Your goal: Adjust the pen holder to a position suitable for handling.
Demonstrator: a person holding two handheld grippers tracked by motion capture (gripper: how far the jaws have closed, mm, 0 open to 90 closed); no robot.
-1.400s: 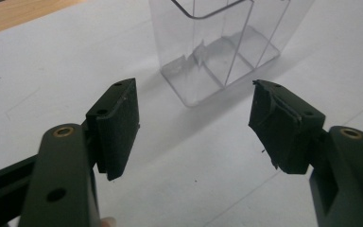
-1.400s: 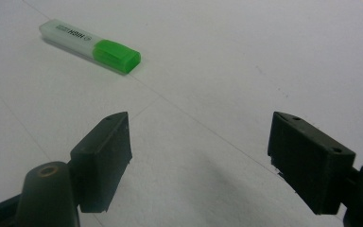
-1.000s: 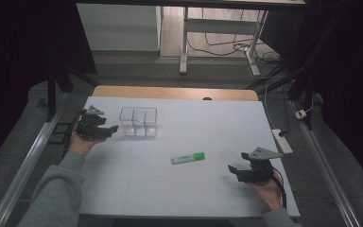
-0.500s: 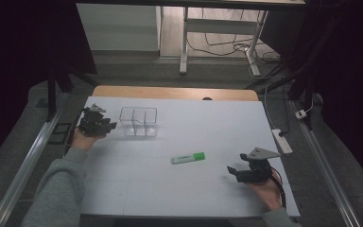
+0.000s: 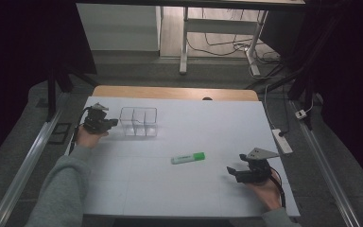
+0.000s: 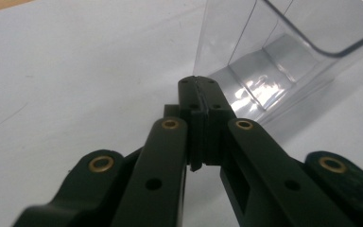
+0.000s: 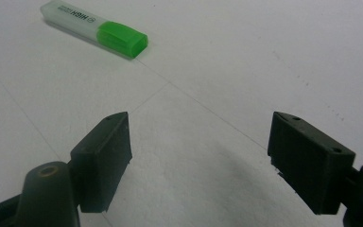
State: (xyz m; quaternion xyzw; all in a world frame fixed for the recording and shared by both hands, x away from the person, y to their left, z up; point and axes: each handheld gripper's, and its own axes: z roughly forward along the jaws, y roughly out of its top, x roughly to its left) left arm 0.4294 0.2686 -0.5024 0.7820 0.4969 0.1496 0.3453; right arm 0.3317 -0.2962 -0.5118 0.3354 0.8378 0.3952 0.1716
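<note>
Clear three-compartment organizer [image 5: 139, 121] beside closed left tongs [image 5: 113, 123], contents indiscernible

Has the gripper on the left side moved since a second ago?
Yes. The left gripper has slid right, closer to the clear plastic organizer, and its jaws have just been closing with nothing between them; they now meet beside it.

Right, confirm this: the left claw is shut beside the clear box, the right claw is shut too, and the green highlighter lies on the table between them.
Not quite: the right claw is open, its jaws wide apart over bare table in the right gripper view. The left claw is shut beside the clear box, and the green highlighter lies between them.
</note>
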